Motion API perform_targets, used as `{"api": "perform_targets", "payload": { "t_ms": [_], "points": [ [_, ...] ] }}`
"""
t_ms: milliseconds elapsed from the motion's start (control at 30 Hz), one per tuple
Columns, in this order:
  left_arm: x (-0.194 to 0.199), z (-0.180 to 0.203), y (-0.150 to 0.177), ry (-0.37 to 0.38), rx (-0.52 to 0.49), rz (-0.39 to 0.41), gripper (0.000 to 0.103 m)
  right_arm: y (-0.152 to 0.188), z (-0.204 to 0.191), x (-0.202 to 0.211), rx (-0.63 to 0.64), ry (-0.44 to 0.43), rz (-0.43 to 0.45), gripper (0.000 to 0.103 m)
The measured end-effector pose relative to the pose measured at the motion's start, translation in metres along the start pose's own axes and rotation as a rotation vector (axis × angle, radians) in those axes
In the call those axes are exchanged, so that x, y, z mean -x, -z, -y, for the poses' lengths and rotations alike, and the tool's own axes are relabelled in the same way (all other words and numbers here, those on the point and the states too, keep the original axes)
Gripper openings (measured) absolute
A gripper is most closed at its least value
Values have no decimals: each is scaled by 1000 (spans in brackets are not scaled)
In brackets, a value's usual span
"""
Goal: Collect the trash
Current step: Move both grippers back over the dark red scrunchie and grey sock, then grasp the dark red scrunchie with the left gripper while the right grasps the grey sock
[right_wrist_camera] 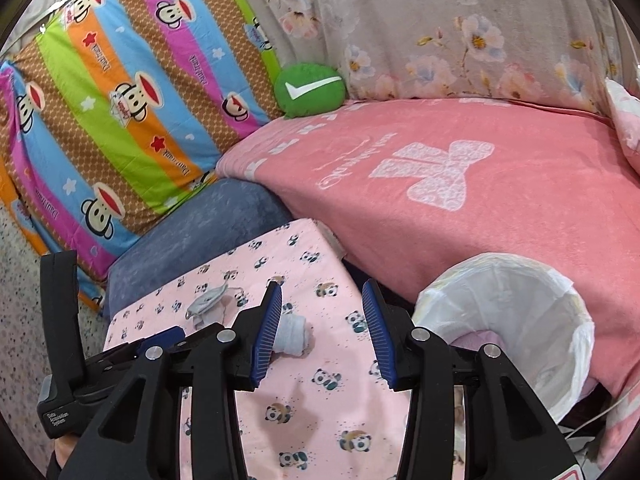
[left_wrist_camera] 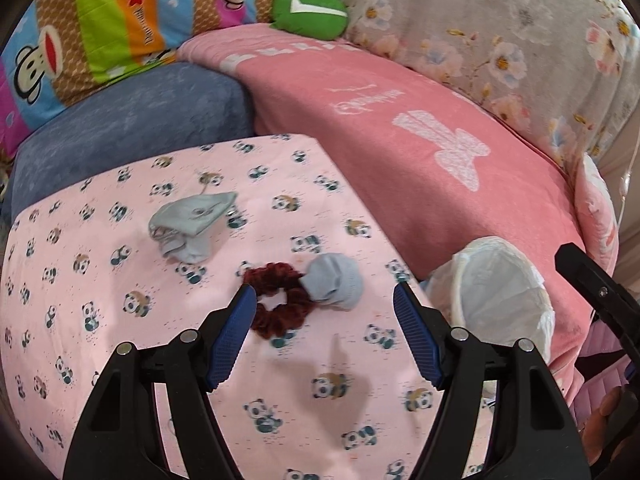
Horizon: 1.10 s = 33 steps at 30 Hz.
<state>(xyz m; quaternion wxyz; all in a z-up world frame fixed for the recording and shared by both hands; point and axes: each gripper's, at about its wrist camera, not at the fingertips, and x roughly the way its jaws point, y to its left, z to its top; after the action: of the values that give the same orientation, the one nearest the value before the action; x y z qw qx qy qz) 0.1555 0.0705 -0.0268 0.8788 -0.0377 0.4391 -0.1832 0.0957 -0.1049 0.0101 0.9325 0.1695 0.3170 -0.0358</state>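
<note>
Little of the collecting looks done, judging by how things lie; three soft items sit out on the panda-print cloth (left_wrist_camera: 120, 280) that covers the desk: a crumpled grey face mask (left_wrist_camera: 192, 224) toward the far side, a dark red scrunchie (left_wrist_camera: 278, 306) nearer, and a pale grey-blue wad (left_wrist_camera: 336, 286) touching the scrunchie's right edge, though whether that wad is a balled mask or a sock I cannot tell; the white-lined bin (left_wrist_camera: 504, 300) stands just off the cloth's right edge, against the pink blanket (left_wrist_camera: 420, 152), and its bag looks largely empty from the left wrist view, though in the right wrist view something pinkish shows low inside that I cannot make out; the left tongs (left_wrist_camera: 324, 336) stand wide with nothing between them, poised over the scrunchie and the wad; the right tongs (right_wrist_camera: 322, 336) are partly open and also hold nothing, the wad showing beyond the left blade; so all three pieces appear left to pick up and drop in the bin; around the desk is a bedroom-like corner: a blue cushion (left_wrist_camera: 132, 128) behind the cloth, a striped monkey-print pillow (right_wrist_camera: 120, 120), a round green plush (right_wrist_camera: 310, 90) with a white tick, a grey floral quilt (right_wrist_camera: 440, 28) behind the blanket, and speckled floor (right_wrist_camera: 24, 280) at the left.
</note>
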Motion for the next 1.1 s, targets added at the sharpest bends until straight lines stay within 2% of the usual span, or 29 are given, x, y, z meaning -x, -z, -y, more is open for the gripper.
{"api": "perform_targets", "payload": {
  "t_ms": [500, 733, 867, 1000, 1100],
  "points": [
    [-62, -64, 13, -44, 86, -137, 68, 27, -49, -99, 41, -14, -164, 44],
    [-85, -76, 16, -29, 89, -174, 67, 39, -53, -146, 40, -5, -235, 44],
    [-95, -80, 19, -12, 93, -197, 61, 44, -49, -164, 32, 6, -265, 44],
    [-95, -78, 19, -8, 77, -183, 61, 52, -44, -178, 23, 8, -294, 44],
    [-96, -77, 19, -10, 68, -175, 56, 57, -43, -185, 24, 2, -311, 44]
  ]
}}
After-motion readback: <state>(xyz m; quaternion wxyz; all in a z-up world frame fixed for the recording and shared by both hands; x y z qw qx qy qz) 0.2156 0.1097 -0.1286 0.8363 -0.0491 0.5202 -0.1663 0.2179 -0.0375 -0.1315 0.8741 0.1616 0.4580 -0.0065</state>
